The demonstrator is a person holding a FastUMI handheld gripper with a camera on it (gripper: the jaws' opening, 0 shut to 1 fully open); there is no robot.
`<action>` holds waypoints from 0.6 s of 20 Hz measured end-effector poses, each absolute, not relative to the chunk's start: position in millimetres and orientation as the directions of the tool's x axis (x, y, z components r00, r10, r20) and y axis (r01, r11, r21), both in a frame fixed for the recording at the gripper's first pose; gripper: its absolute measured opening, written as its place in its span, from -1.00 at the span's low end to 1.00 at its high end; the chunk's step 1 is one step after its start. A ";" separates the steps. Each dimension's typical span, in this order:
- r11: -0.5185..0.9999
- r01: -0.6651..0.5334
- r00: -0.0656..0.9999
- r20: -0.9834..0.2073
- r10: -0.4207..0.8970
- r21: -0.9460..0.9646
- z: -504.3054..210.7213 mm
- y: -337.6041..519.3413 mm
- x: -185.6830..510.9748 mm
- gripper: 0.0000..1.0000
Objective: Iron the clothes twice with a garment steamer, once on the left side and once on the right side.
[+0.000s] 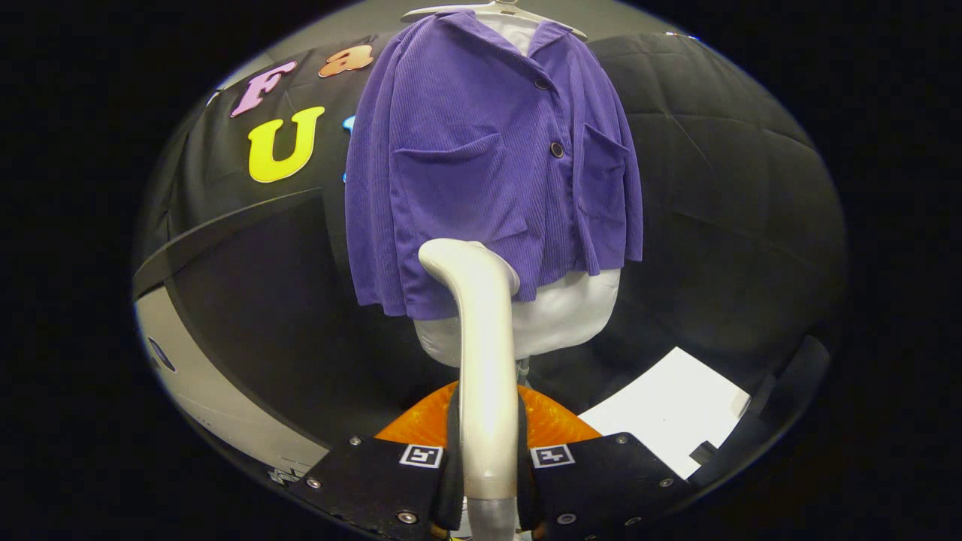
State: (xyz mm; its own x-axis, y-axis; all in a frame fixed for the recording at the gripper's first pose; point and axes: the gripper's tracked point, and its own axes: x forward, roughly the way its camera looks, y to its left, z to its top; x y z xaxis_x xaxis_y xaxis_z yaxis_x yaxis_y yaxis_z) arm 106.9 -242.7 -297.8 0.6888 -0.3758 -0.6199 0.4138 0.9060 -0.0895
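Note:
A purple ribbed jacket with two chest pockets and dark buttons hangs on a white hanger over a white mannequin torso. My gripper is shut on the handle of a cream garment steamer, which rises straight ahead between the fingers. The steamer's curved head sits against the jacket's lower hem, on the left half of the garment, just below the left pocket.
An orange round base lies just beyond the fingers, under the mannequin. A white sheet lies on the dark surface to the right. A pale grey ledge runs along the left. Black cloth wall stands behind the jacket.

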 end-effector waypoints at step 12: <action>0.874 0.481 0.808 -0.353 -0.471 -0.064 -148.7 -257.3 113.1 -0.44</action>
